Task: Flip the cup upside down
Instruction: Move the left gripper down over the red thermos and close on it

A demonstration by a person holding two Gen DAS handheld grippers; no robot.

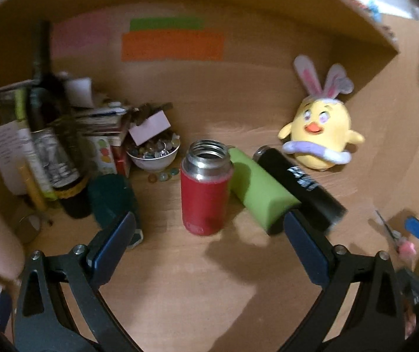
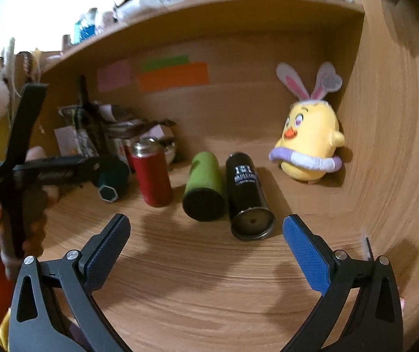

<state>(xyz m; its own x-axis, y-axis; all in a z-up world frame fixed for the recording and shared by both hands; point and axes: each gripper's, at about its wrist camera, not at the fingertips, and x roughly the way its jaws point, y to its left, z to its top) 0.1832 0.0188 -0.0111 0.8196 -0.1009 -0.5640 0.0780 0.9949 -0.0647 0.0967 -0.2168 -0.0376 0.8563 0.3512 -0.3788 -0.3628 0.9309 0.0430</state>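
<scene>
A red cup [image 1: 204, 187] with a steel rim stands upright and mouth up on the wooden desk; it also shows in the right wrist view [image 2: 152, 173]. A green cup [image 1: 260, 187] and a black cup [image 1: 299, 183] lie on their sides right of it, also in the right wrist view as the green cup [image 2: 205, 189] and black cup [image 2: 247, 193]. My left gripper [image 1: 209, 226] is open and empty, just short of the red cup. My right gripper [image 2: 206, 228] is open and empty, in front of the lying cups. The left gripper's body [image 2: 48, 173] shows at left.
A dark teal cup [image 1: 112, 196] lies at the left, by a wine bottle [image 1: 48, 123], books and a bowl of marbles [image 1: 153, 152]. A yellow chick plush [image 1: 321, 135] sits at the back right. The desk's side wall [image 2: 391, 146] stands on the right, a shelf overhead.
</scene>
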